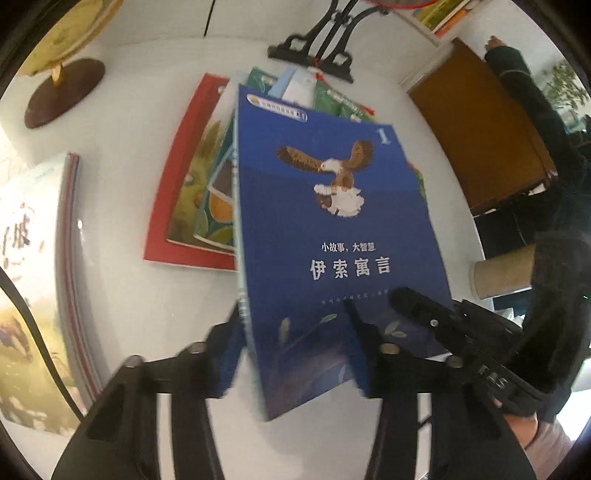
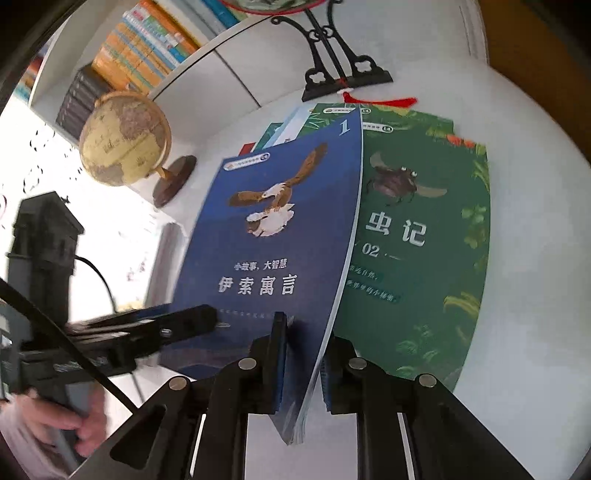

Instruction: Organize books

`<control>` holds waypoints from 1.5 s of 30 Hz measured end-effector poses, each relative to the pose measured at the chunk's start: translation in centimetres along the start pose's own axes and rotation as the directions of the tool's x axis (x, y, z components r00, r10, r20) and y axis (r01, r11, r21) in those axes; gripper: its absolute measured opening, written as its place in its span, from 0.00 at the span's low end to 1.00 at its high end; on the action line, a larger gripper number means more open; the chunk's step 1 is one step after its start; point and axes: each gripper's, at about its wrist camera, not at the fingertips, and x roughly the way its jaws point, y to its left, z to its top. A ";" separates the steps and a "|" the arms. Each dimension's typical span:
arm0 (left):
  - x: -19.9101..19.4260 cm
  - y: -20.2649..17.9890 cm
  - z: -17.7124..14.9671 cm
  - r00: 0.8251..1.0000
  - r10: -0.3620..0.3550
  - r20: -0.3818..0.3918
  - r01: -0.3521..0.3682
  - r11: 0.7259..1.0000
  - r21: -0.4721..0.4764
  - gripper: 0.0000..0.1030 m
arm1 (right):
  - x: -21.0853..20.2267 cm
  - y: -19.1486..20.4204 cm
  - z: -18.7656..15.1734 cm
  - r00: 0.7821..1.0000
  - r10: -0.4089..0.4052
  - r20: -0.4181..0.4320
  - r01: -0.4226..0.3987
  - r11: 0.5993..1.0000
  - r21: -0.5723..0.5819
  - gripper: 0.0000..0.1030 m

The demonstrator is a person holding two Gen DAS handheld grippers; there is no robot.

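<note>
1. Two grippers shared one load: the blue book [image 1: 332, 236], lifted off the white counter [image 1: 122, 206] and tilted, its near edge toward both cameras.
2. Far left of the left gripper [image 1: 291, 328], a stack of books [image 1: 55, 280] lay flat, with a globe [image 1: 62, 33] on its wooden base beyond it. That stack was probably a pile already sorted, though I could not be sure.
3. Ahead and left of the left jaws, a red book [image 1: 177, 177] lay under several others in a loose spread, seemingly the heap not yet organized.
4. The left jaws straddled the blue book's near spine corner, drawn close on its thickness; motion blur hid whether the pads actually pressed.
5. Just right of them, the right gripper [image 2: 306, 373] had its jaws clamped on the book's near edge by the open pages, so that hand seemed to carry the weight while the left steadied the spine.
6. Right of the right jaws, the green book [image 2: 424, 236] lay flat on the counter directly beneath the raised one.
7. Only the left wrist view showed the red book, the flat stack, a paper cup [image 1: 498, 273] and a brown panel at far right.
8. Only the right wrist view showed the green cover in full, the shelf of upright books [image 2: 147, 48] behind, a red tassel [image 2: 380, 100] by the black stand [image 2: 343, 74], and the person's hand [image 2: 55, 424] holding the left tool.
</note>
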 end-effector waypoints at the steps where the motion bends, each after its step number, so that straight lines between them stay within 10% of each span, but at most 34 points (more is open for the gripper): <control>1: -0.3 0.1 0.0 1.000 -0.006 0.008 0.006 1.000 0.001 0.32 | 0.0 0.1 0.0 1.000 -0.009 0.000 0.009 1.000 -0.014 0.15; 19: -5.7 4.1 -1.2 0.990 -0.008 0.143 0.015 0.998 -0.053 0.32 | -1.3 9.3 0.7 0.985 -0.119 0.125 0.154 0.933 -0.324 0.15; 45: -14.9 20.1 -7.1 0.955 0.142 0.262 -0.059 0.951 -0.303 0.32 | 5.9 27.4 -2.3 0.996 -0.009 0.093 0.050 0.896 -0.441 0.15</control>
